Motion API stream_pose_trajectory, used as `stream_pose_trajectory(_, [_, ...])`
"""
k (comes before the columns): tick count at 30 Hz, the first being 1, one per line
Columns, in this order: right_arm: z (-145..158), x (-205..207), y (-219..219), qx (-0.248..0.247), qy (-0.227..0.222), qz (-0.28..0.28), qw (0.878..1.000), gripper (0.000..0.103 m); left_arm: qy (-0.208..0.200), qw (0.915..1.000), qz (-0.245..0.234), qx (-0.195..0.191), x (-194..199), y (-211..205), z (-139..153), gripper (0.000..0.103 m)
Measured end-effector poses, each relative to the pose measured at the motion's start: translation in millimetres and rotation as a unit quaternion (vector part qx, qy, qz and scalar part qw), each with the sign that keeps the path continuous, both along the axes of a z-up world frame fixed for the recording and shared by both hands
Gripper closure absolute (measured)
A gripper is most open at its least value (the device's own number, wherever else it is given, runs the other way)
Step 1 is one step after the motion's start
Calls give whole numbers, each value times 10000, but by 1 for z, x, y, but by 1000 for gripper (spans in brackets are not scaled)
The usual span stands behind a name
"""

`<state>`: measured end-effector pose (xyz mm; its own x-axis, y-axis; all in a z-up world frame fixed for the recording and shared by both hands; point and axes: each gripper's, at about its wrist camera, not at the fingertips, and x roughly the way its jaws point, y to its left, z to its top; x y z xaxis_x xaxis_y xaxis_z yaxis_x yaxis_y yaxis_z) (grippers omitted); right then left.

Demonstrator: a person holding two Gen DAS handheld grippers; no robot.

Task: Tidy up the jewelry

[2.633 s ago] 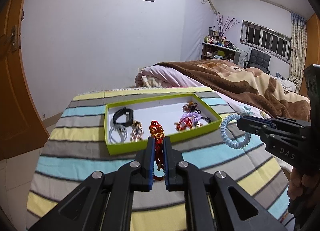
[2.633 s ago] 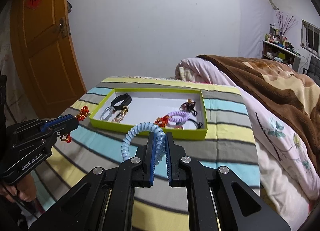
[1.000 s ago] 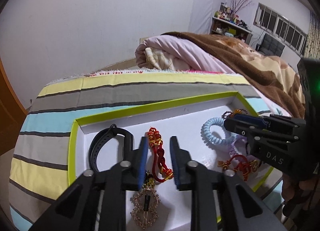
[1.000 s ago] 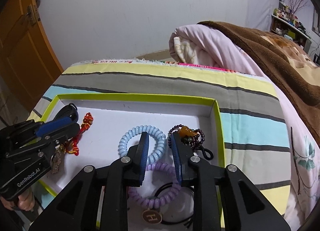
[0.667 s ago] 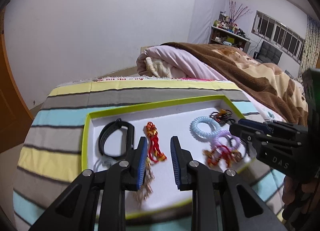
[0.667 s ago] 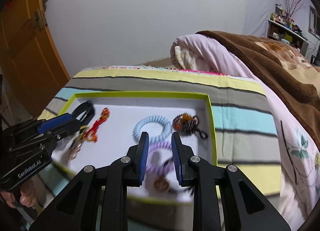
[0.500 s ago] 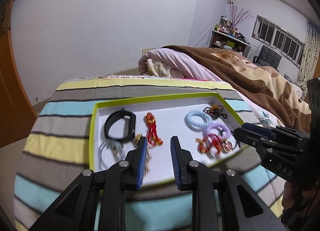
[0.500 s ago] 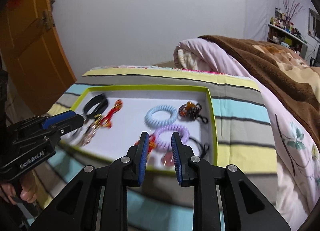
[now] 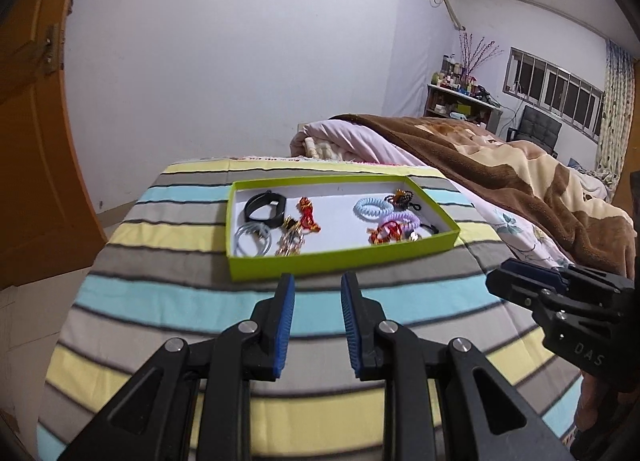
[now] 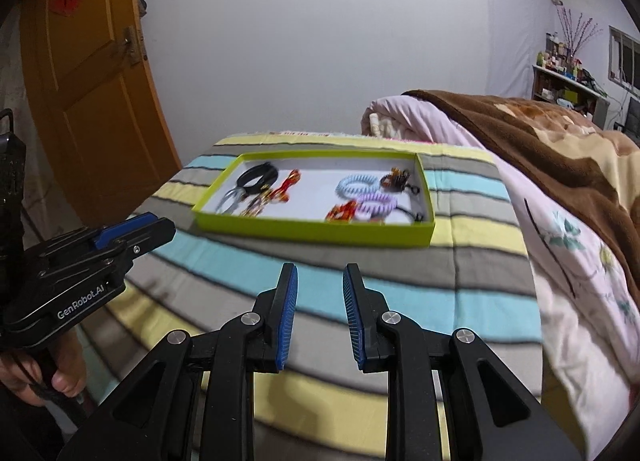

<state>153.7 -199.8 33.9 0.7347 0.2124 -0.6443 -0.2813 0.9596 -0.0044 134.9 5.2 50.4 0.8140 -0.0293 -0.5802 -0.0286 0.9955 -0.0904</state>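
Observation:
A lime-green tray with a white floor lies on the striped cloth; it also shows in the right wrist view. In it lie a black band, a red knotted charm, a light blue coil tie, a purple coil tie and other pieces. My left gripper is open and empty, held back from the tray's near edge. My right gripper is open and empty, also short of the tray. The right gripper shows at the right of the left wrist view.
The striped cloth covers the surface and drops off at the left edge. A brown blanket and pink quilt lie to the right. An orange door stands at the left. A hand holds the left gripper's handle.
Both grippers opened over the tray, leaving the red charm and the blue coil tie inside. Both then drew back toward me and away from the tray.

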Motion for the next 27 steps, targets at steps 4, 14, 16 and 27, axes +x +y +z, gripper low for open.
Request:
stream_pose_trajectory(4, [-2,-25,0,-33,-43,-18,10000,79,-20,9999,116,76,-23,-1,-3,78])
stream_pose_trajectory(14, [-3,-74,5,-118,-243,-56,9996,79,-97,9996,196,158,-66,-7,-6,78])
stream_pose_trajectory(16, [-4,-78,6,-152,-241,-41,9996,79,-78,9997,182,171,-70,-9,-8,78])
stream_pose_trajectory(27, [-4,-84,10,-202,-269,-11,9994,78,-61,9997,136,187,-79,-15,-11,78])
